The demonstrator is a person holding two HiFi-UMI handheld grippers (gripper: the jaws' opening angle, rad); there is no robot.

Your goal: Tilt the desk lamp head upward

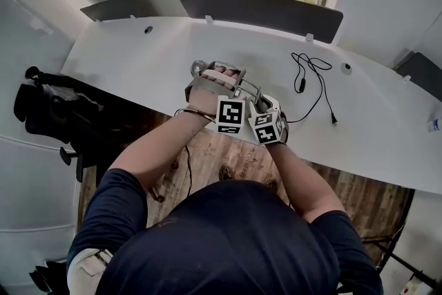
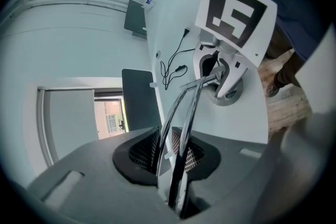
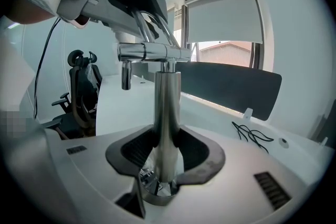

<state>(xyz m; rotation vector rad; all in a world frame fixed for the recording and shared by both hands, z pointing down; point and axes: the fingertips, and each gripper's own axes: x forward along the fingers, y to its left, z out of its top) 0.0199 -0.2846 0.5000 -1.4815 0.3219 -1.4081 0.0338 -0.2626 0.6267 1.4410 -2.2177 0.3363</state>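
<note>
The desk lamp is all chrome, and its round base point(image 2: 231, 96) stands near the front edge of the white desk point(image 1: 138, 52). My right gripper point(image 3: 167, 157) is shut on its upright post point(image 3: 167, 113), just above the base. A crossbar point(image 3: 149, 52) tops the post, and two thin chrome rods point(image 2: 181, 113) run up from it. My left gripper point(image 2: 170, 152) is shut on those rods, higher up and left of the right gripper point(image 1: 259, 99). A chrome knob point(image 1: 199, 67) shows past the left gripper point(image 1: 221, 71). I cannot make out the lamp head.
A loose black cable point(image 1: 311, 76) lies on the desk to the right of the lamp. Dark divider panels point(image 1: 259, 10) stand along the far edge under the window. A black office chair point(image 1: 41, 103) is at the left, beside the desk.
</note>
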